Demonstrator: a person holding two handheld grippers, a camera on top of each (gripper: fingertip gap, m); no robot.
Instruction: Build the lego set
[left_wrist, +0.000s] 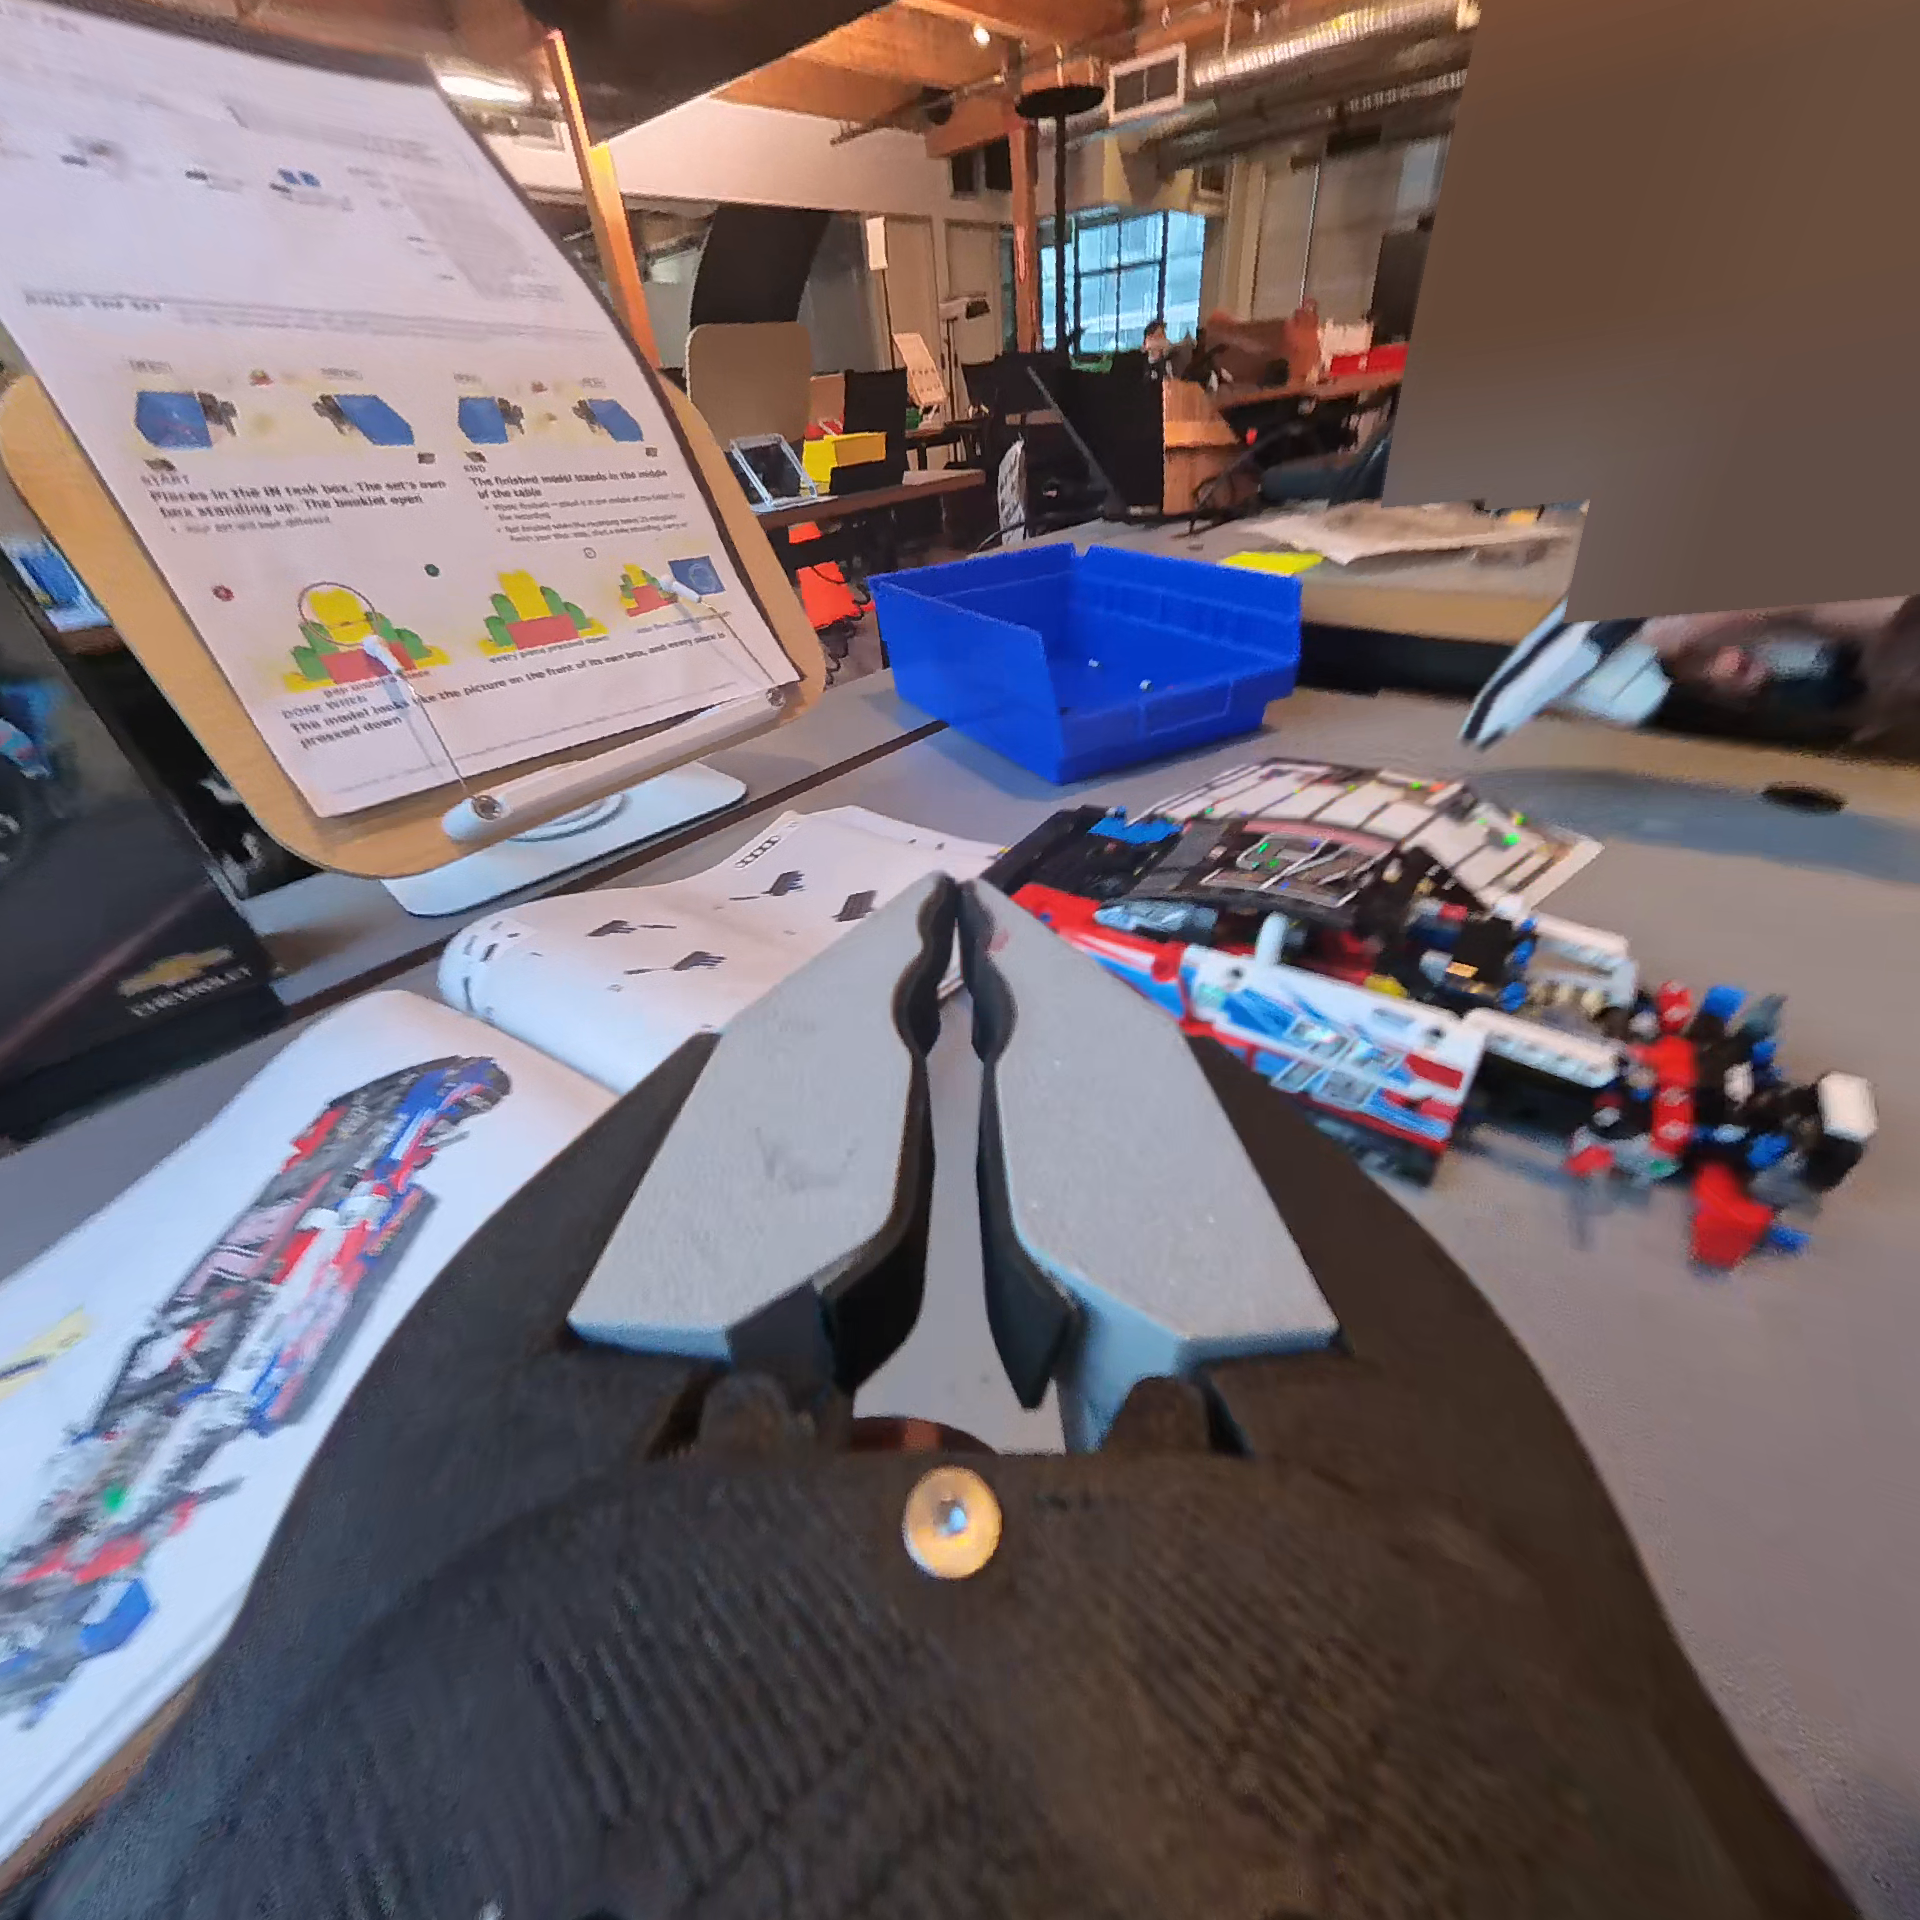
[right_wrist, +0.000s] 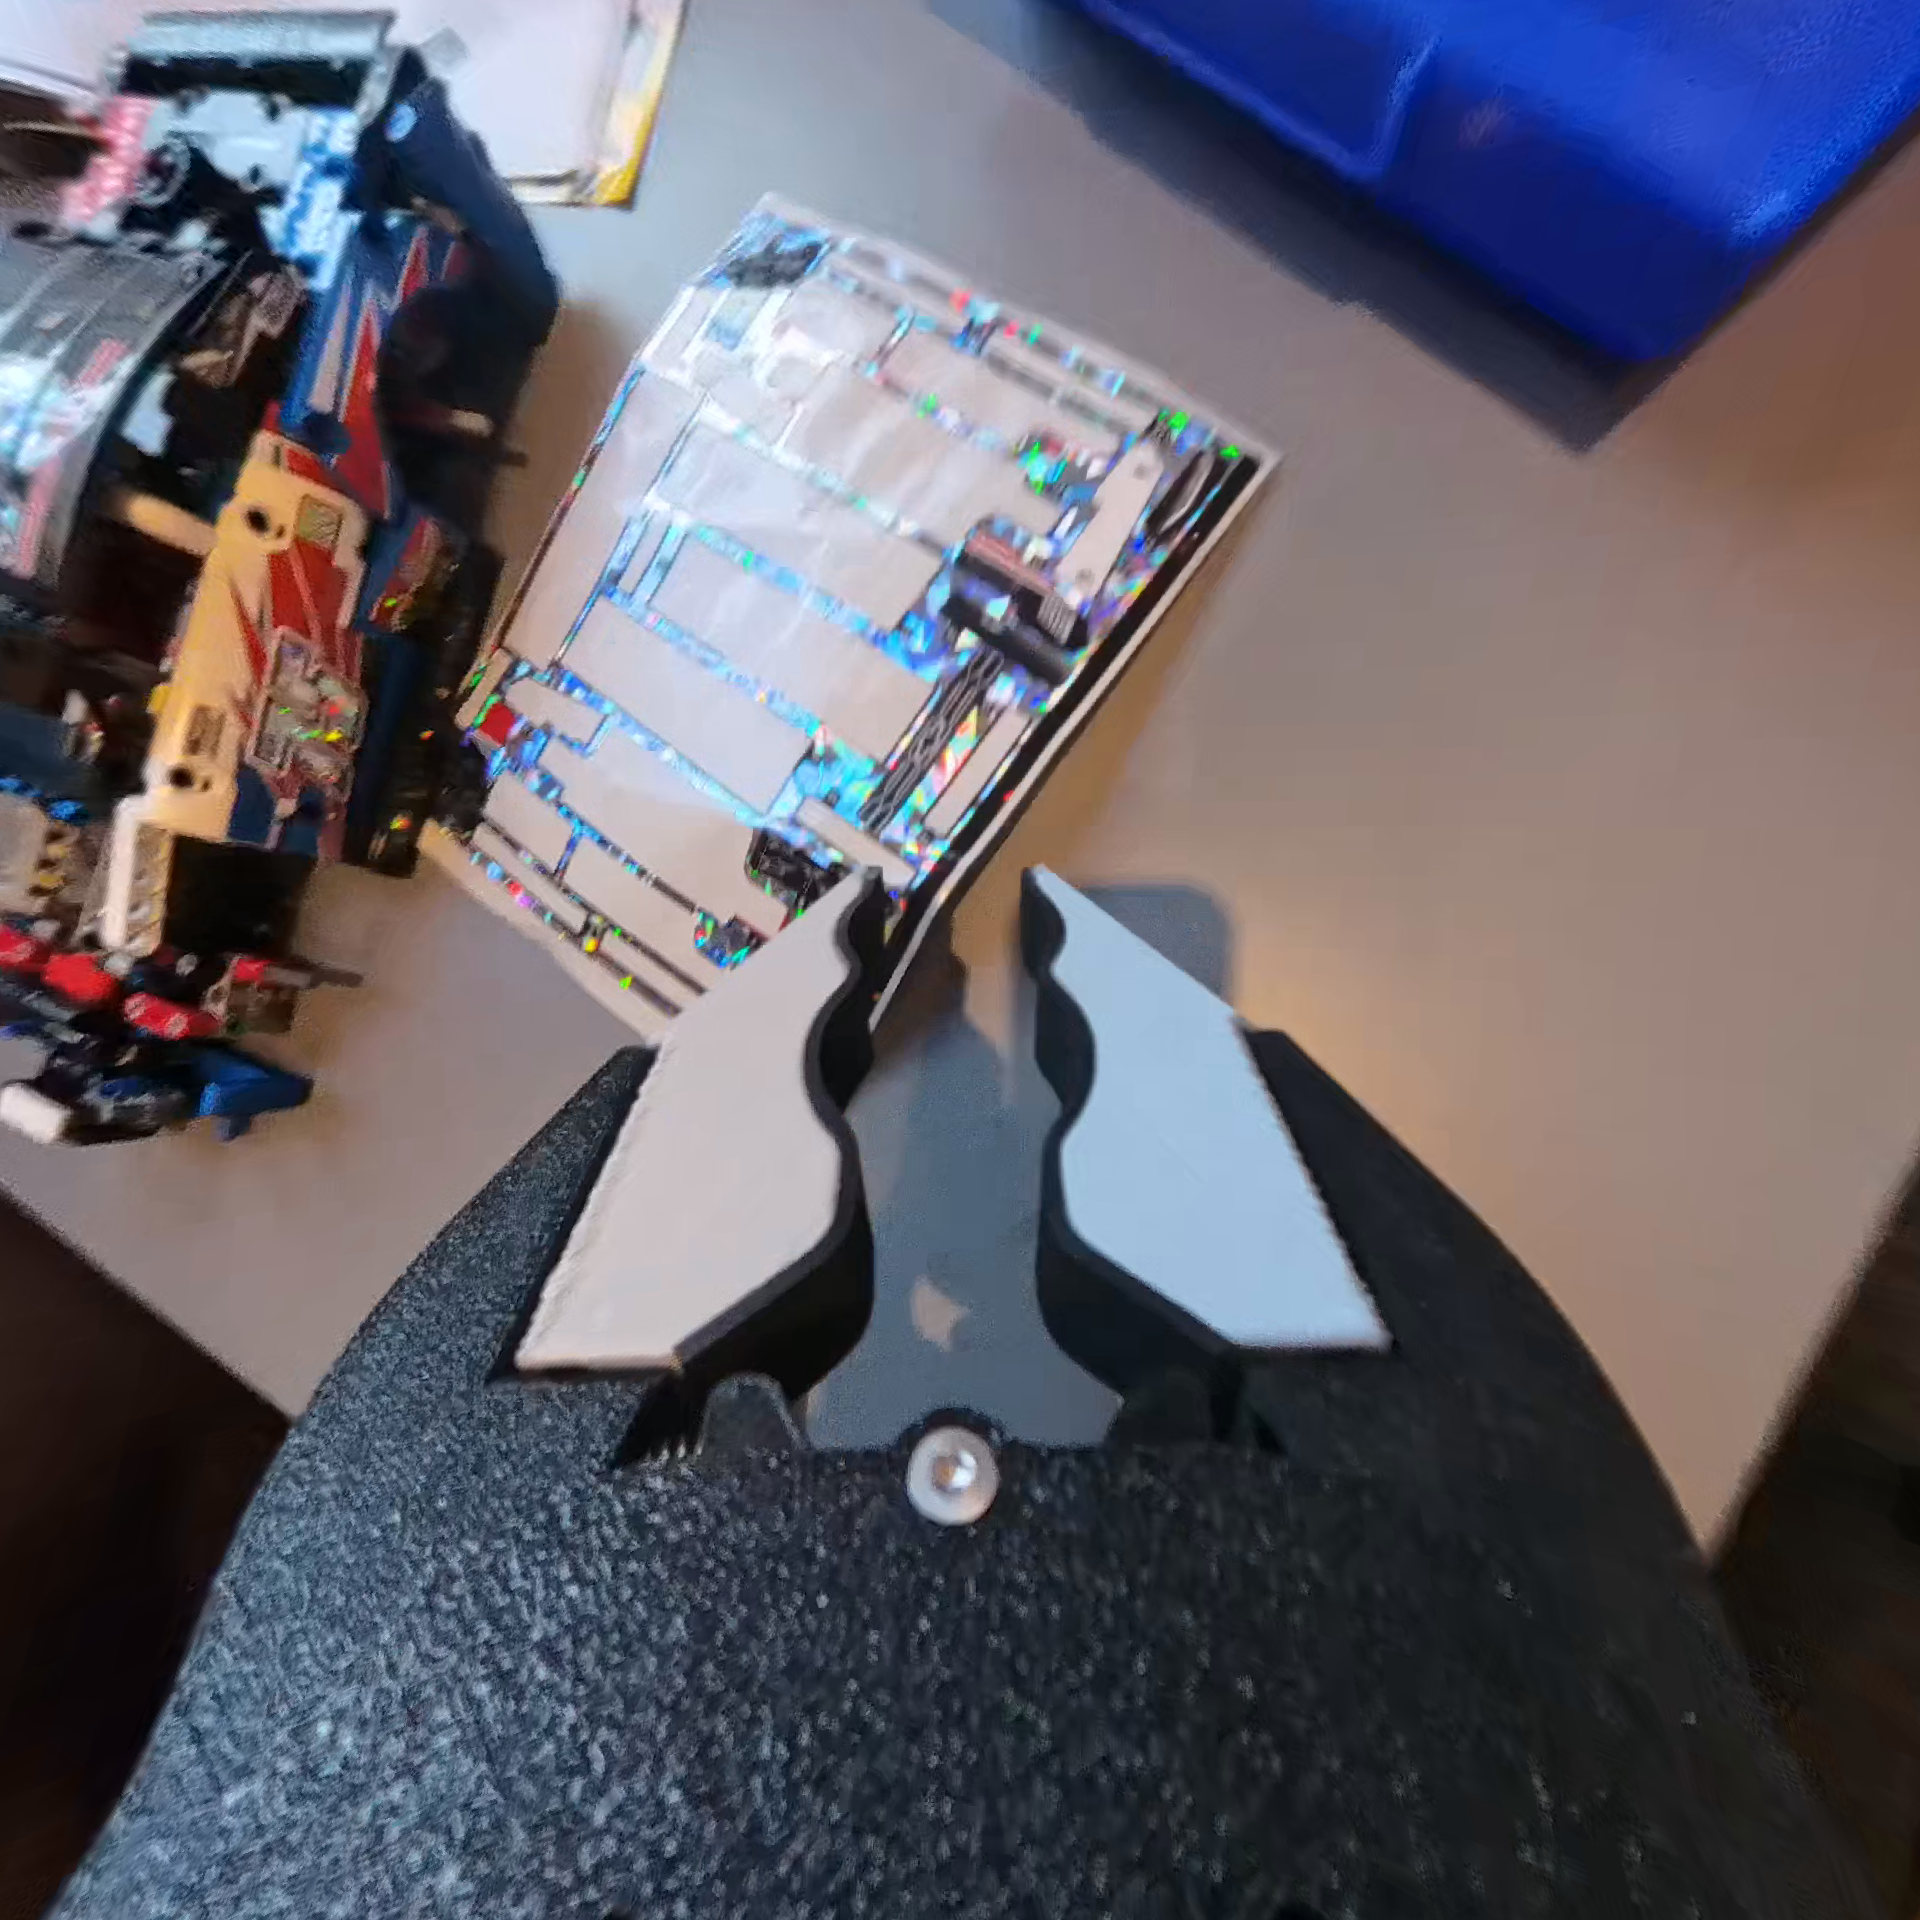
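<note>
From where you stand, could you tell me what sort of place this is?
Probably a shared open-plan workshop or lab: exposed ceiling ducts, rows of cluttered desks behind, and a grey worktable with a blue parts bin.

Bare table (right_wrist: 1455, 727) is left right of the sticker sheet (right_wrist: 831, 582); passage is blocked leftward by the lego car (right_wrist: 291, 582) and beyond by the blue bin (right_wrist: 1558, 156).
</note>
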